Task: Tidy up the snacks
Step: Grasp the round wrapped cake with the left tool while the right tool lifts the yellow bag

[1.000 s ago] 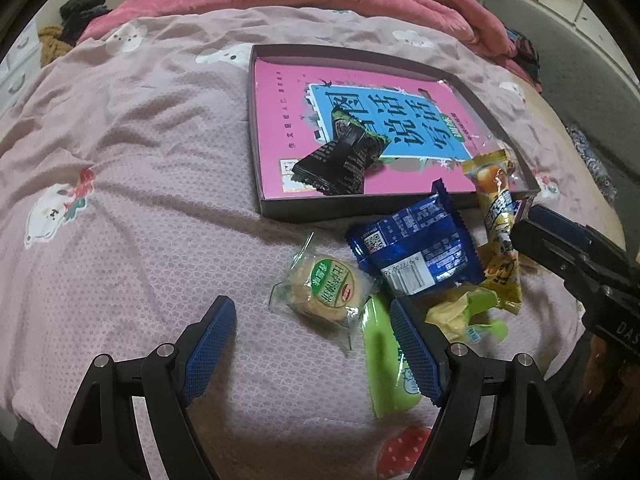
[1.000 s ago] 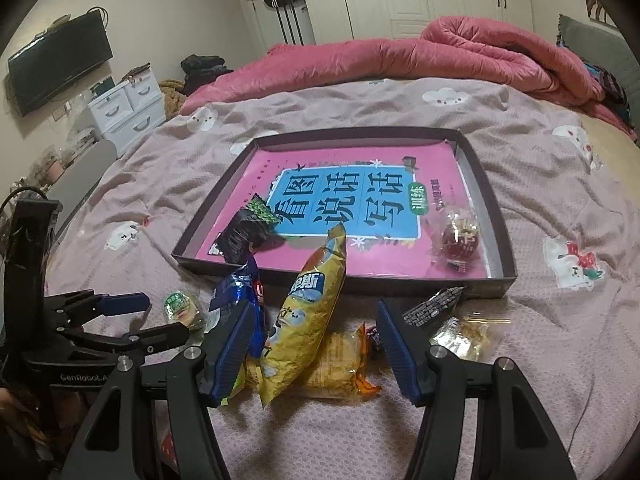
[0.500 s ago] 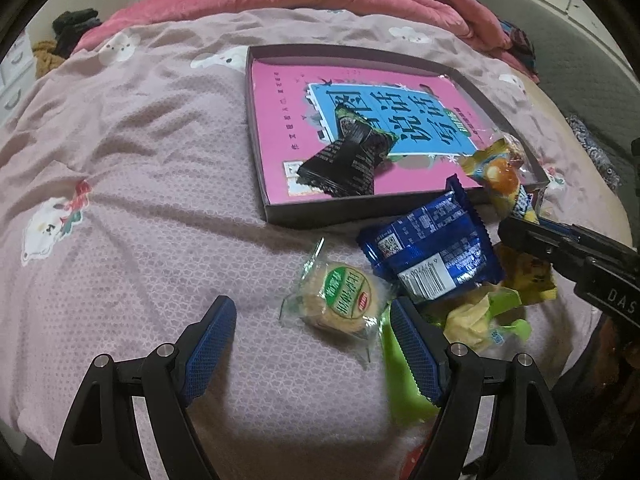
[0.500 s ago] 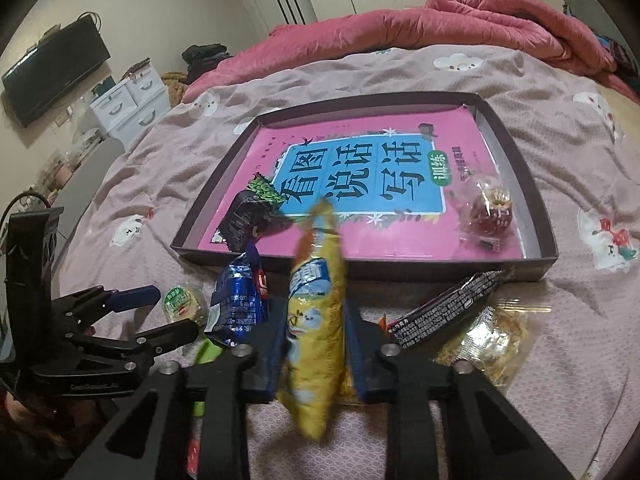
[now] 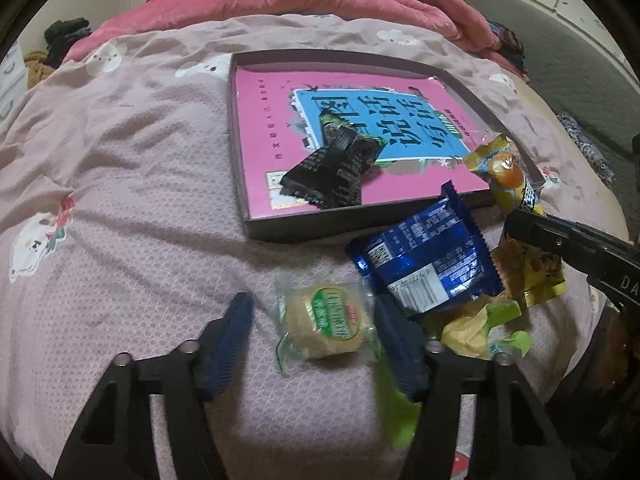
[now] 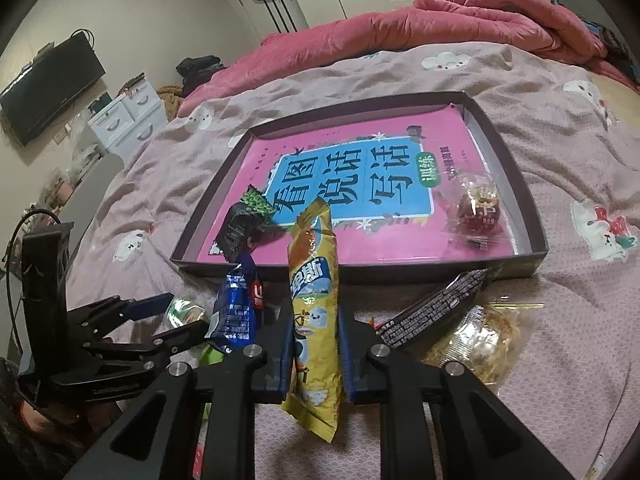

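A round pastry in a clear wrapper with a green label (image 5: 324, 324) lies on the bed between the pads of my left gripper (image 5: 314, 312). Its jaws are closing; the left pad still stands clear of the wrapper. My right gripper (image 6: 315, 312) is shut on a long yellow snack packet (image 6: 314, 280) and holds it upright, just in front of the tray. The dark tray (image 5: 240, 152) holds a pink and blue book, a black packet (image 5: 336, 172) and a clear-wrapped red sweet (image 6: 476, 208).
A blue packet (image 5: 424, 256), an orange packet (image 5: 528, 272) and green-yellow wrappers (image 5: 476, 328) lie right of the pastry. A black stick packet (image 6: 440, 304) and a clear bag of yellowish snack (image 6: 480, 340) lie by the tray's front right. A rolled pink quilt (image 6: 460, 20) lies at the bed's far end.
The right gripper closed on the yellow packet and lifted it upright. The left gripper's jaws narrowed around the pastry.
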A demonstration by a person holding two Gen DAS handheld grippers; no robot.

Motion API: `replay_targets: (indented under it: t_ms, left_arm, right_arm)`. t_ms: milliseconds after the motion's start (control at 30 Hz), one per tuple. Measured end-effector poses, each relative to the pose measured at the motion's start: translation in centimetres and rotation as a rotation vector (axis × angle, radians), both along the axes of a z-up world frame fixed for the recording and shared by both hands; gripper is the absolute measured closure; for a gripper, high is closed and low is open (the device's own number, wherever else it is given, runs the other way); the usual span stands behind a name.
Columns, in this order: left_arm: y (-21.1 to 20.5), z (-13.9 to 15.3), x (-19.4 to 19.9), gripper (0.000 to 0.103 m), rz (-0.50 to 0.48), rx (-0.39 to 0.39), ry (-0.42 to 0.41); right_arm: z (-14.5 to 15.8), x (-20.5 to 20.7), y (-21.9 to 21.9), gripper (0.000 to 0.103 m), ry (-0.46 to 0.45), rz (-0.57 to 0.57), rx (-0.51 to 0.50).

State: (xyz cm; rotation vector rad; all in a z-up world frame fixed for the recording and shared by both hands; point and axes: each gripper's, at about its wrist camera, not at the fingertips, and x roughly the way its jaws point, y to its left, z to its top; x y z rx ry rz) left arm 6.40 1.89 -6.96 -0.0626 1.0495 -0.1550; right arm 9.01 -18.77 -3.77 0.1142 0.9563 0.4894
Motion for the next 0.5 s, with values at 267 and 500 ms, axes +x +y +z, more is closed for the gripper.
replay_targets:
  t_ms: [267, 500]
  left_arm:
    - [0.0, 0.1, -0.1, 0.056, -0.001, -0.026, -0.002]
    - [1.4, 1.5, -0.6, 0.056, 0.051, -0.096, -0.021]
  right_arm:
    - [0.8, -0.3, -0.4, 0.084, -0.031, -0.015, -0.007]
    - [1.4, -0.4, -0.8, 0.084, -0.053, -0.029, -0.010]
